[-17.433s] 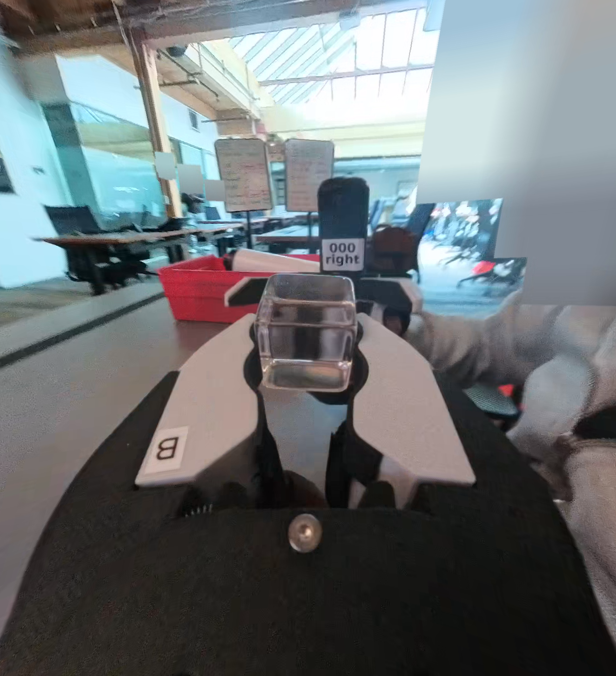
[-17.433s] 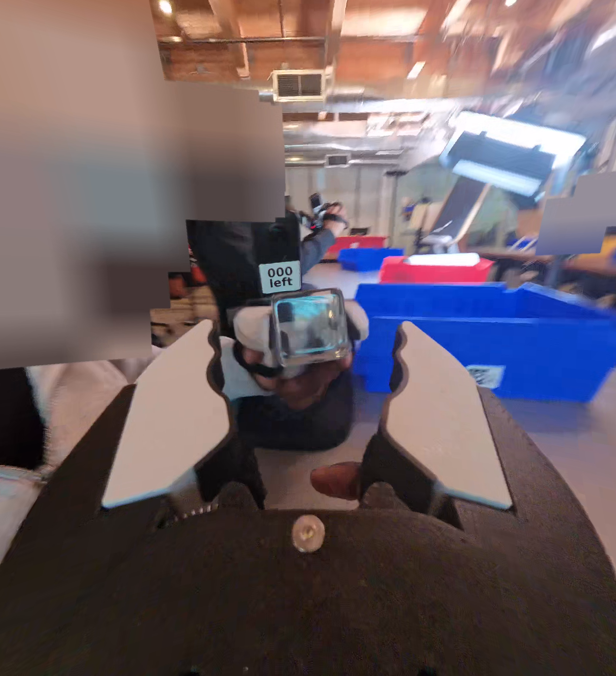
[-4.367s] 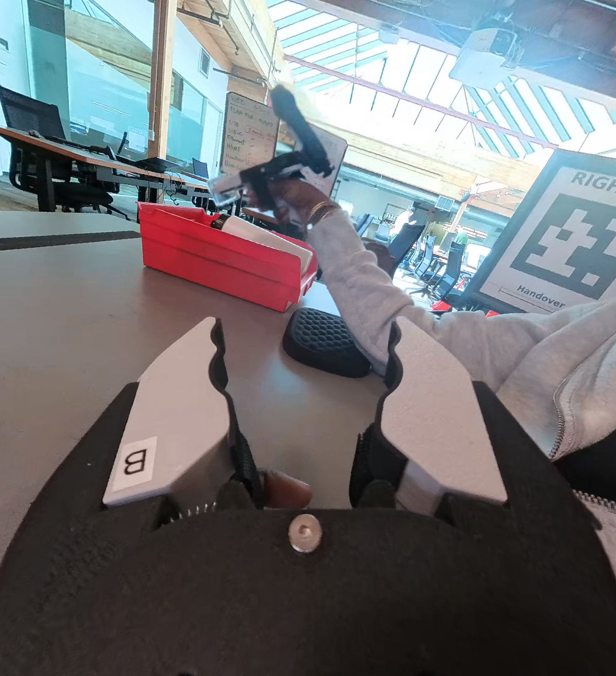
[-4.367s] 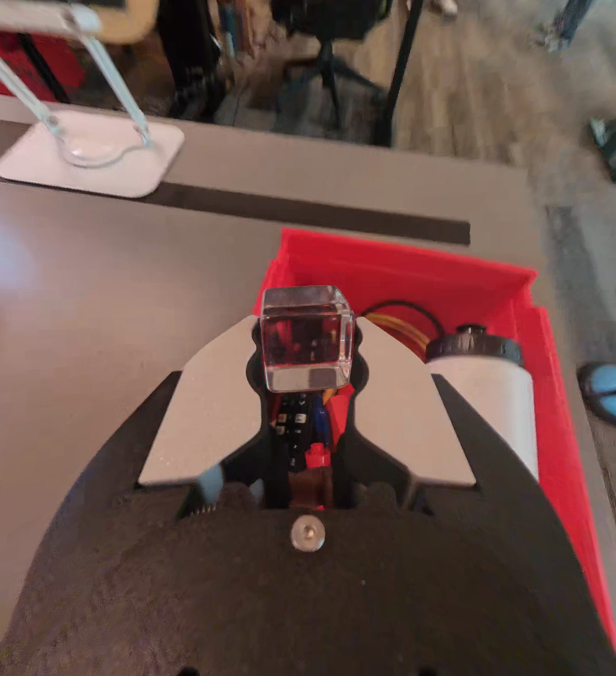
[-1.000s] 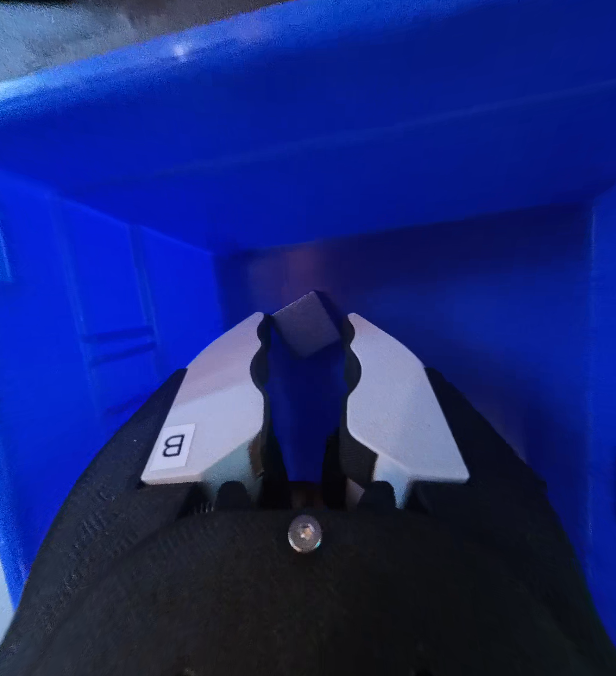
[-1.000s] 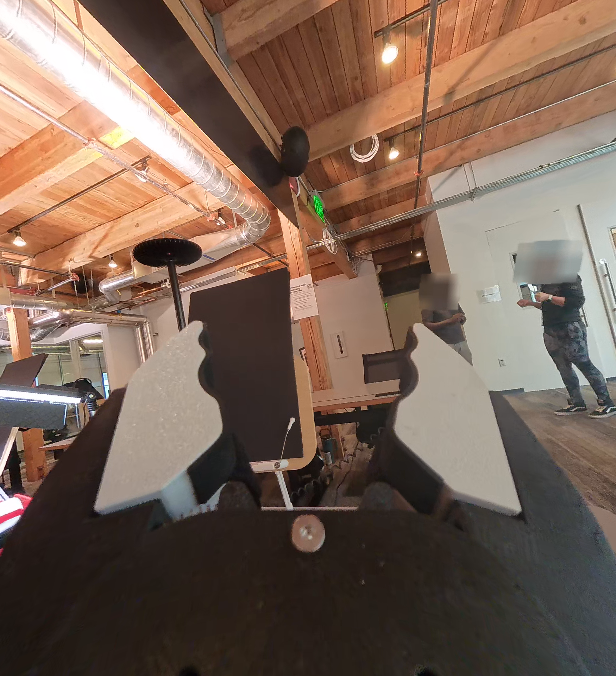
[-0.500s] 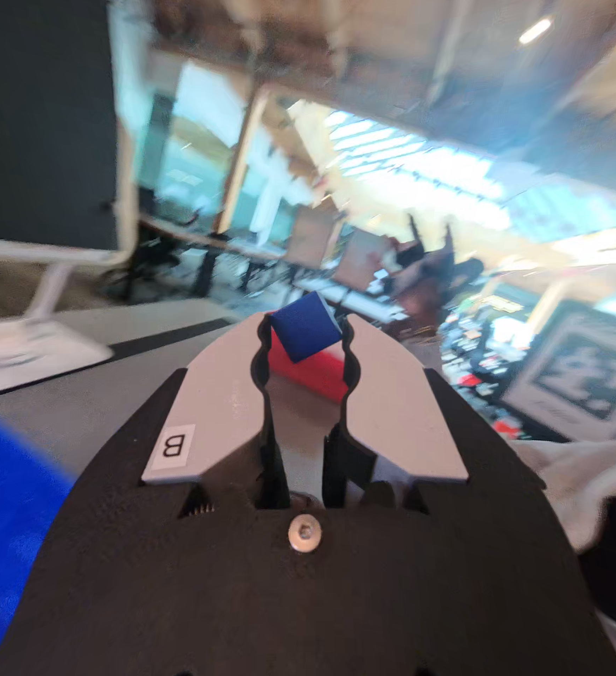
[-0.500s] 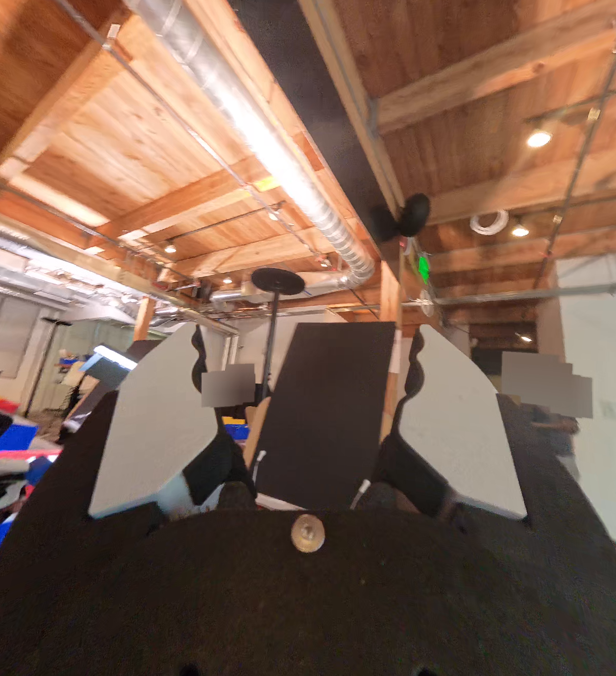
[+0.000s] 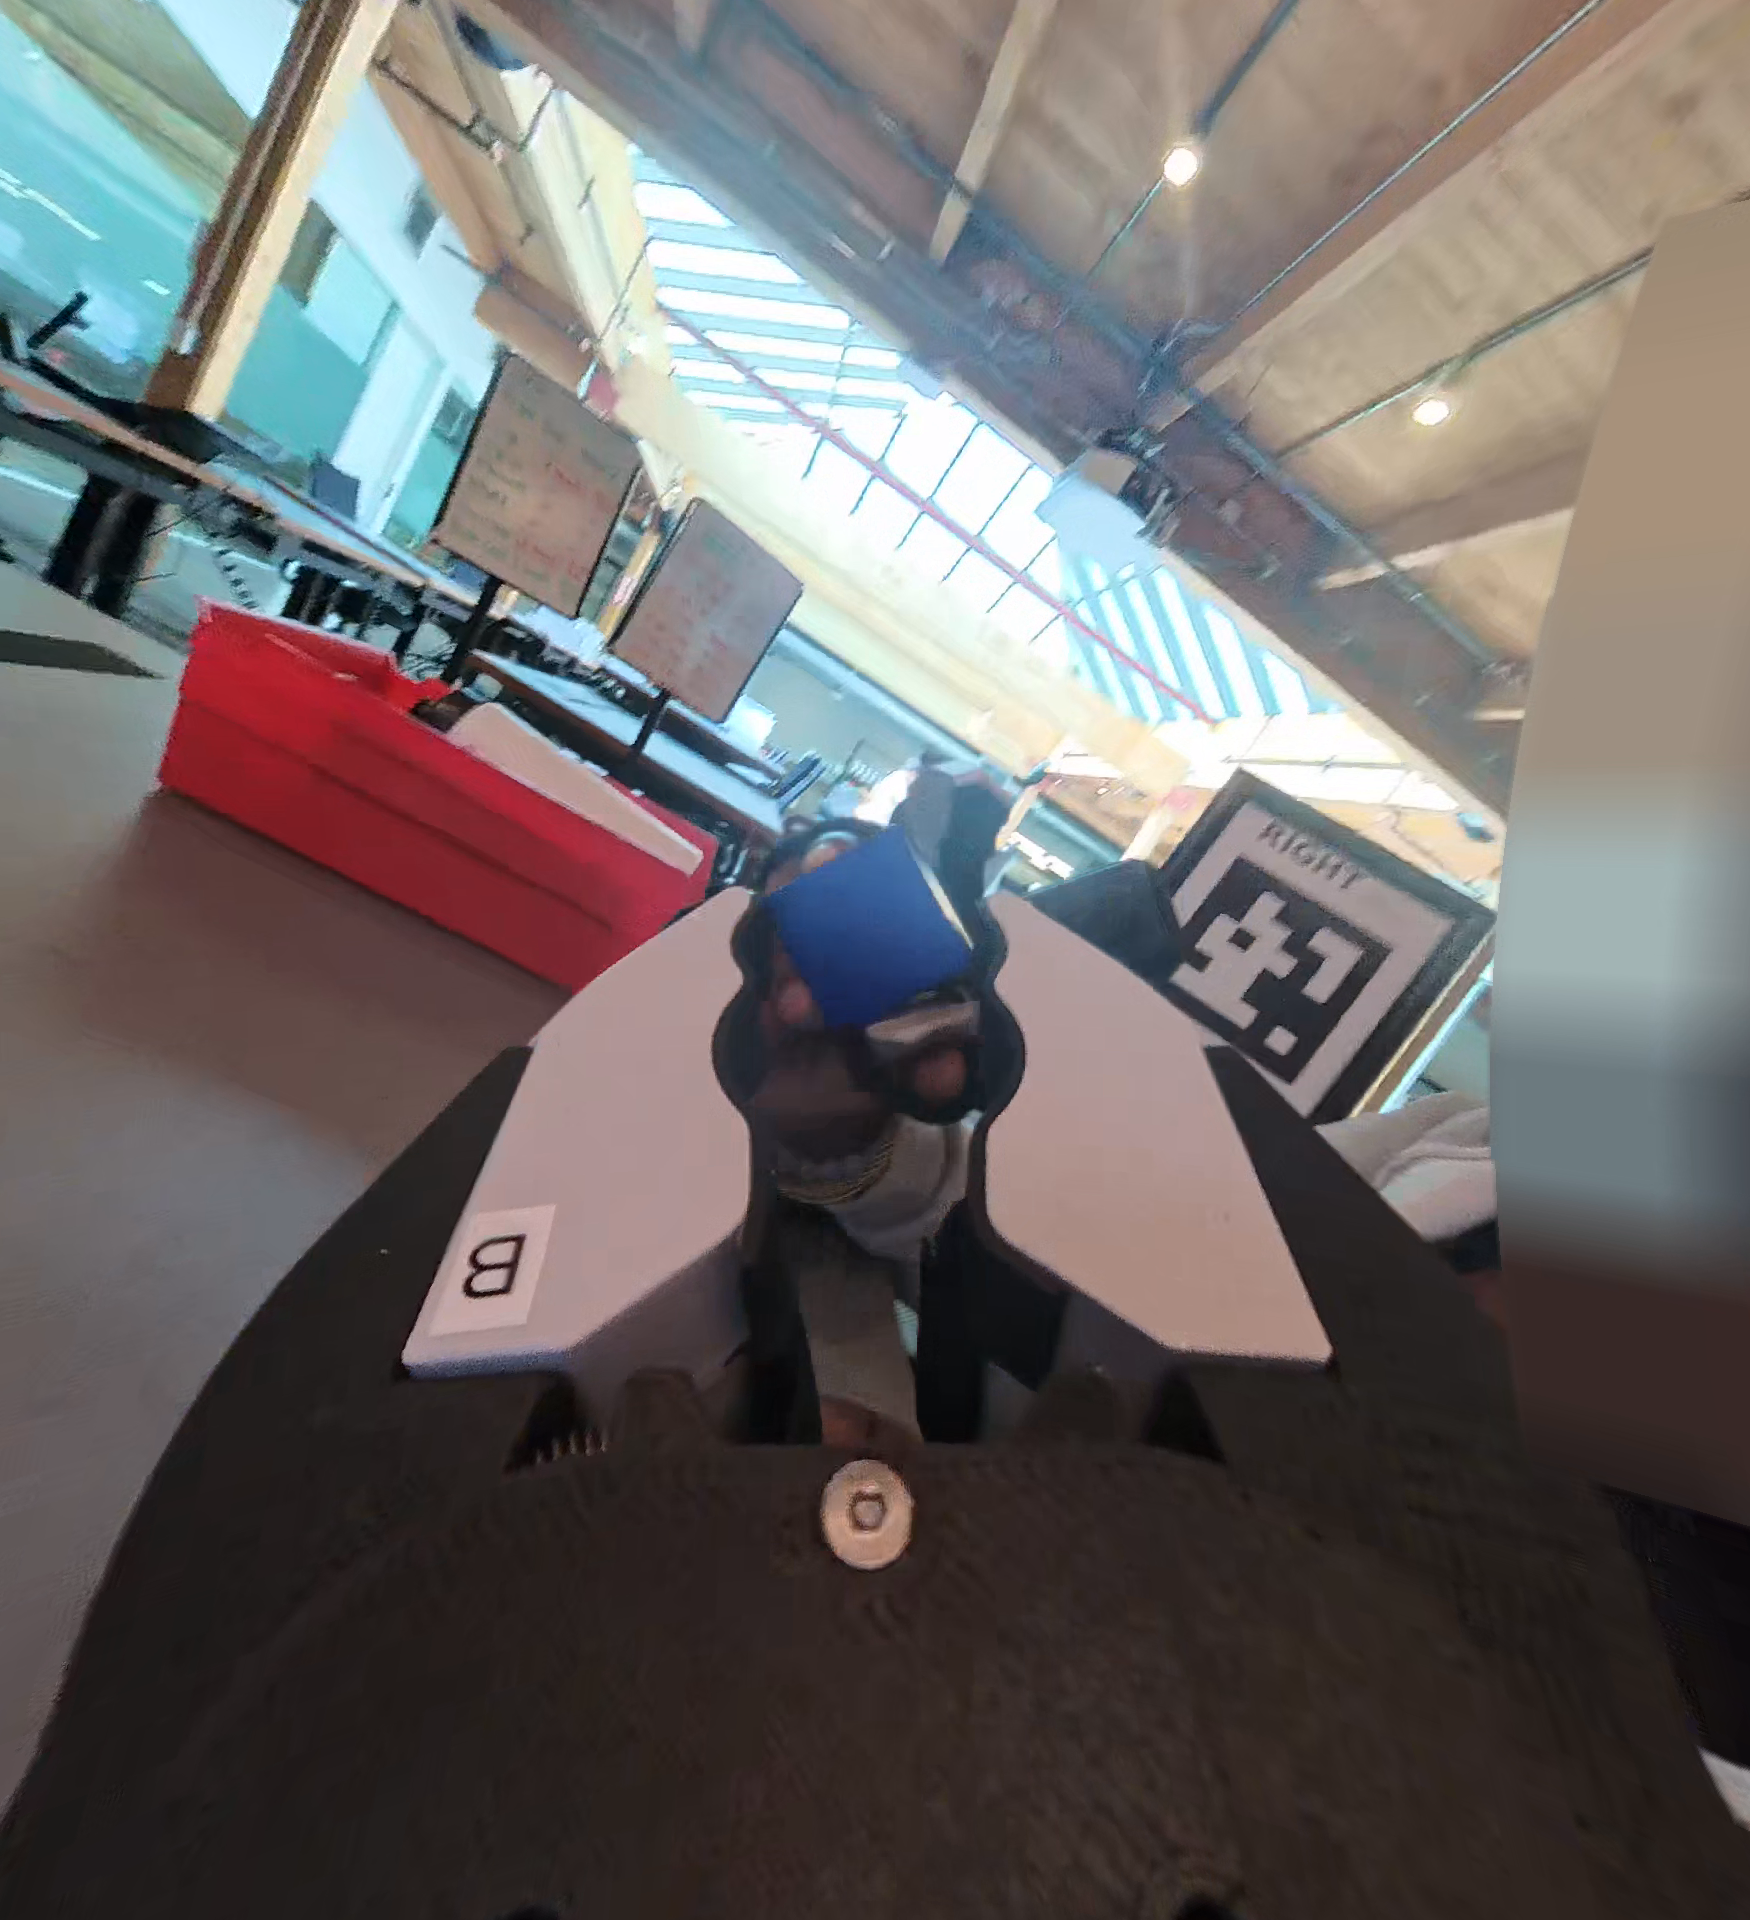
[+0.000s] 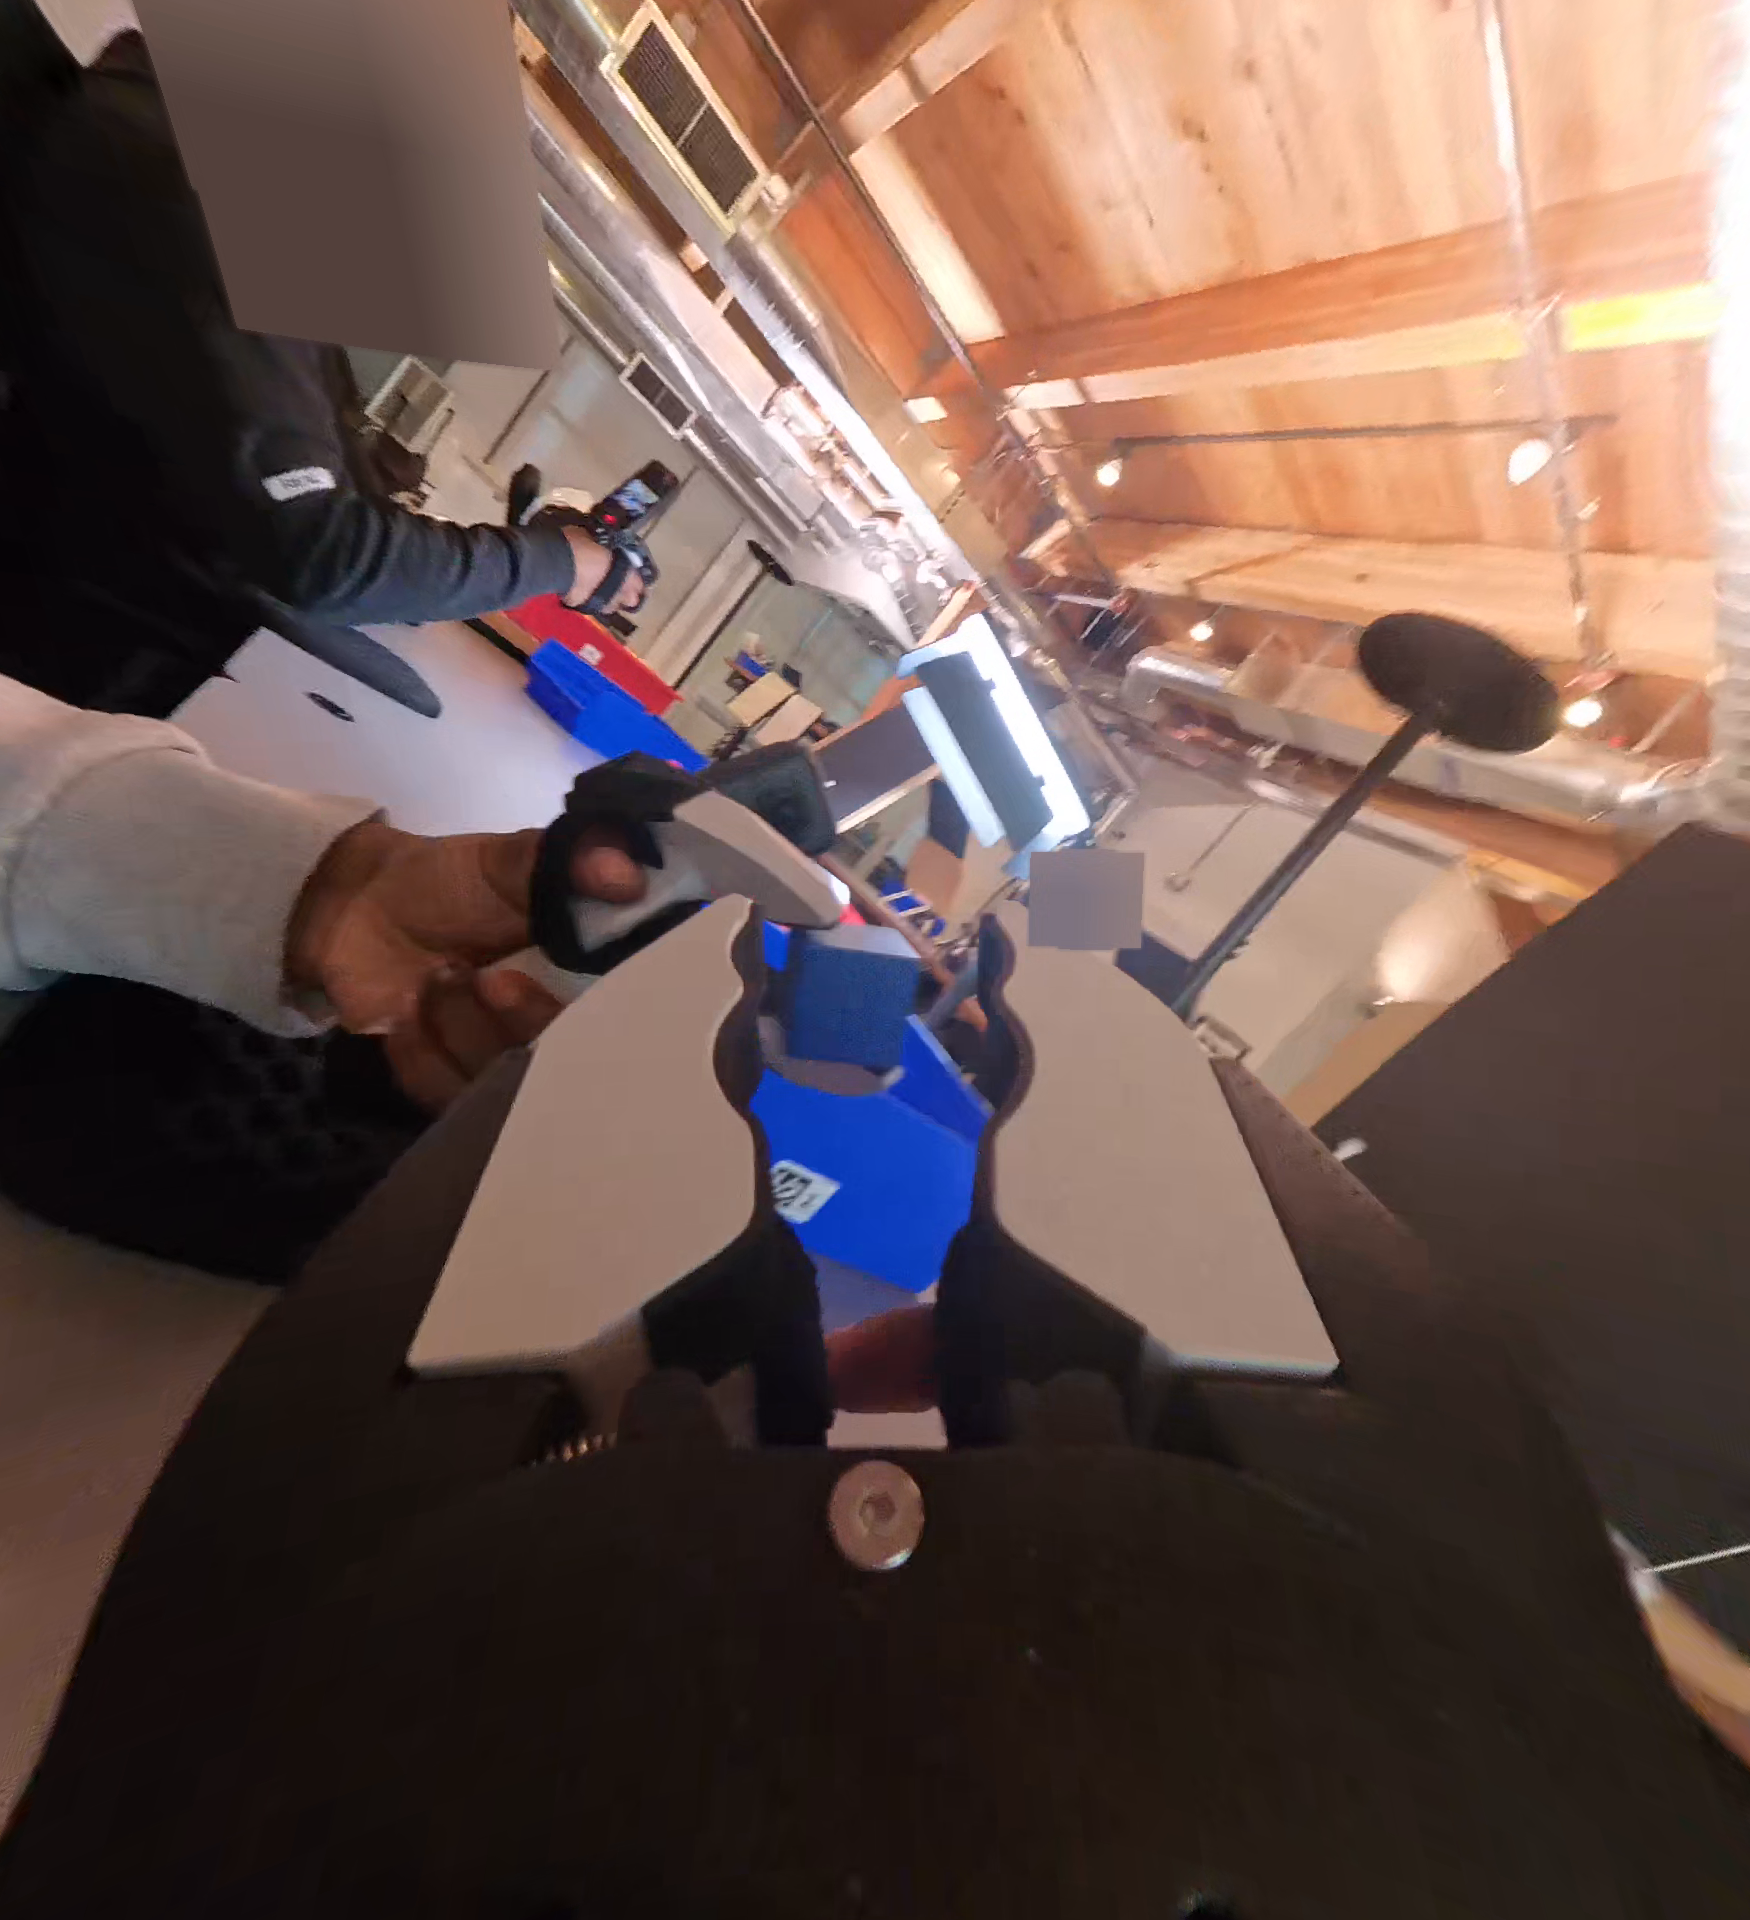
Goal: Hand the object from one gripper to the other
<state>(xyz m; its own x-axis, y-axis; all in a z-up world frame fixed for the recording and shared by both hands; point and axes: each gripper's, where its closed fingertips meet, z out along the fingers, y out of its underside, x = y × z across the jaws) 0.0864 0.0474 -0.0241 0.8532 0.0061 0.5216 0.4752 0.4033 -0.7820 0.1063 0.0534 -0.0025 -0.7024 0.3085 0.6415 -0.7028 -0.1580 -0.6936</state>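
Note:
My left gripper (image 9: pixel 866 914) is shut on a small blue cube (image 9: pixel 866 930), held cornerwise at the fingertips above the grey table (image 9: pixel 123 987). In the right wrist view the cube (image 10: pixel 850 1013) sits between the left gripper's two grey fingers (image 10: pixel 746 862), one above it and one below. My right gripper (image 10: pixel 866 935) faces it with the jaws narrowed around the cube. A thin gap shows on each side of the cube. The hand on the right gripper shows behind the cube in the left wrist view.
A red bin (image 9: pixel 414 790) with a white bottle stands on the table's far side. A blue bin (image 10: pixel 871 1153) sits behind the cube. A black pad (image 10: pixel 154 1122) lies under the left arm. A marker board (image 9: pixel 1307 966) and a black stand (image 10: pixel 1370 810) are nearby. Another person (image 10: pixel 123 468) works at left. My left and right fingertips are right by each other.
My left gripper lifted the blue cube out of the blue bin and swung it toward the right gripper. My right gripper turned down from the ceiling and narrowed its jaws around the cube.

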